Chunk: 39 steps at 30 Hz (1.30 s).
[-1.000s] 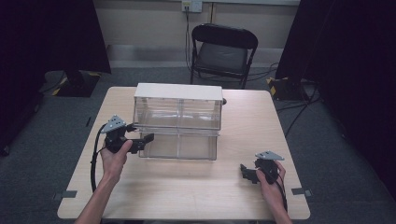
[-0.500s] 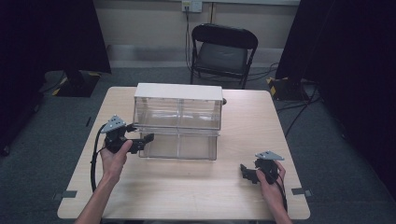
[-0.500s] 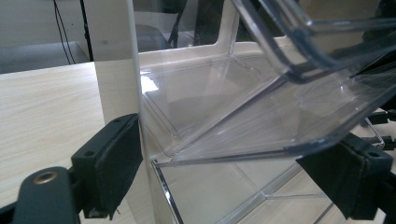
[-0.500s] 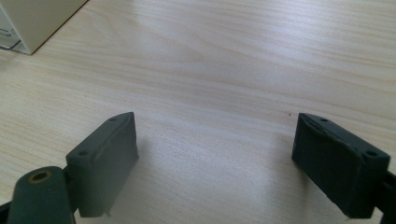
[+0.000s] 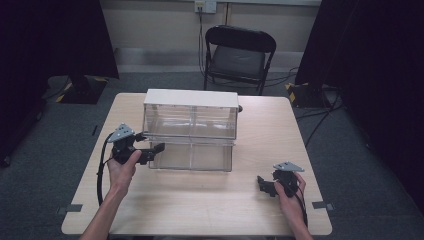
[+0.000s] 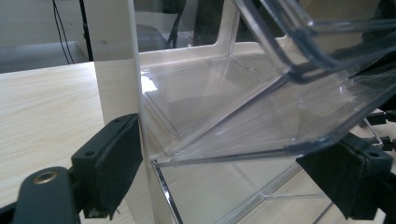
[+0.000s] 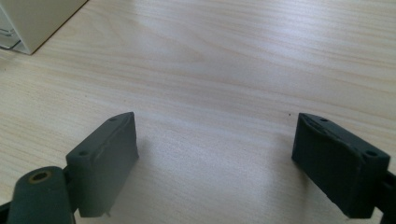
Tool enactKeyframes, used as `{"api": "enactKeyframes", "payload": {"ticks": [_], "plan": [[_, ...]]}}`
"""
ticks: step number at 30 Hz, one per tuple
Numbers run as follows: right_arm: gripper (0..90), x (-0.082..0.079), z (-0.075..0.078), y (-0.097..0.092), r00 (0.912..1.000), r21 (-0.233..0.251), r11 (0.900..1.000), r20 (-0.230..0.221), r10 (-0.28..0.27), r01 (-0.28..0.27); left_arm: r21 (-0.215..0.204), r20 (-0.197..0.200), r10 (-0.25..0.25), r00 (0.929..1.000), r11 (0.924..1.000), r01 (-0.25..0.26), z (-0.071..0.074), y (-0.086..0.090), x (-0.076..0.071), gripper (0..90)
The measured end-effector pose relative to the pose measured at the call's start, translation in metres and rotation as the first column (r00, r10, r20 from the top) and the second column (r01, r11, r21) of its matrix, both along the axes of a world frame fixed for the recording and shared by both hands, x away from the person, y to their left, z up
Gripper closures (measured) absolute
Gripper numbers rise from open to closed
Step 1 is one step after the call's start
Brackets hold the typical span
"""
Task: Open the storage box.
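On the table (image 5: 200, 200) there was one clear plastic drawer unit (image 5: 190, 131), with two drawers, one above the other. Two hands were there, a left hand (image 5: 121, 171) and a right hand (image 5: 289, 196), and each one held one gripper: the left gripper (image 5: 150, 145) and the right gripper (image 5: 264, 186). Behind the one table stood one black folding chair (image 5: 239, 56).

Beyond the far edge of your bench (image 5: 200, 210) stood a black folding chair (image 5: 239, 55), facing you, on grey carpet (image 5: 60, 125). A wall socket (image 5: 205, 6) sat on the pale wall above it, with a cable hanging down. Dark curtains (image 5: 55, 35) closed in both sides. Black cables (image 5: 320, 117) trailed across the floor to your right, near a yellow-and-black striped block (image 5: 304, 95).
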State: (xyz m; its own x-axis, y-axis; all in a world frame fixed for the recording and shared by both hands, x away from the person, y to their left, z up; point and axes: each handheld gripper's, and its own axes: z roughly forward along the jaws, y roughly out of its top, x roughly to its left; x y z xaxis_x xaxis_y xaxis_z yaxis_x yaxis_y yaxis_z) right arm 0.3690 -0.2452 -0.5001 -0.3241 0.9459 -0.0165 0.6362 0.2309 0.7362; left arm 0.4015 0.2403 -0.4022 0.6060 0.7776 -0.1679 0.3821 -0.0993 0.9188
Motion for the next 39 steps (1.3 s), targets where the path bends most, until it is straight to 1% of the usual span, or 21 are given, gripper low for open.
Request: {"api": "enactKeyframes", "payload": {"ticks": [2, 10, 12, 16, 17, 39], "plan": [[13.3, 0.0000, 0.0000, 0.0000, 1.0000, 0.000, 1.0000, 0.000, 0.000, 0.000, 0.007, 0.002, -0.002, 1.0000, 1.0000, 0.002, 0.0001, 0.0006, 0.0003, 14.4], [13.3, 0.0000, 0.0000, 0.0000, 1.0000, 0.000, 1.0000, 0.000, 0.000, 0.000, 0.006, 0.001, -0.004, 1.0000, 1.0000, 0.004, -0.0001, 0.0009, 0.0005, 14.3], [13.3, 0.0000, 0.0000, 0.0000, 1.0000, 0.000, 1.0000, 0.000, 0.000, 0.000, -0.006, 0.000, -0.005, 1.0000, 1.0000, 0.005, -0.0005, 0.0009, 0.0010, 14.2], [13.3, 0.0000, 0.0000, 0.0000, 1.0000, 0.000, 1.0000, 0.000, 0.000, 0.000, -0.008, -0.002, -0.005, 1.0000, 1.0000, 0.005, -0.0007, 0.0008, 0.0011, 14.2], [13.3, 0.0000, 0.0000, 0.0000, 1.0000, 0.000, 1.0000, 0.000, 0.000, 0.000, -0.014, -0.006, -0.004, 1.0000, 0.9999, 0.004, -0.0008, 0.0004, 0.0009, 14.2], [13.3, 0.0000, 0.0000, 0.0000, 1.0000, 0.000, 1.0000, 0.000, 0.000, 0.000, -0.008, -0.006, -0.005, 1.0000, 1.0000, 0.005, -0.0008, 0.0005, 0.0008, 14.2]]}}
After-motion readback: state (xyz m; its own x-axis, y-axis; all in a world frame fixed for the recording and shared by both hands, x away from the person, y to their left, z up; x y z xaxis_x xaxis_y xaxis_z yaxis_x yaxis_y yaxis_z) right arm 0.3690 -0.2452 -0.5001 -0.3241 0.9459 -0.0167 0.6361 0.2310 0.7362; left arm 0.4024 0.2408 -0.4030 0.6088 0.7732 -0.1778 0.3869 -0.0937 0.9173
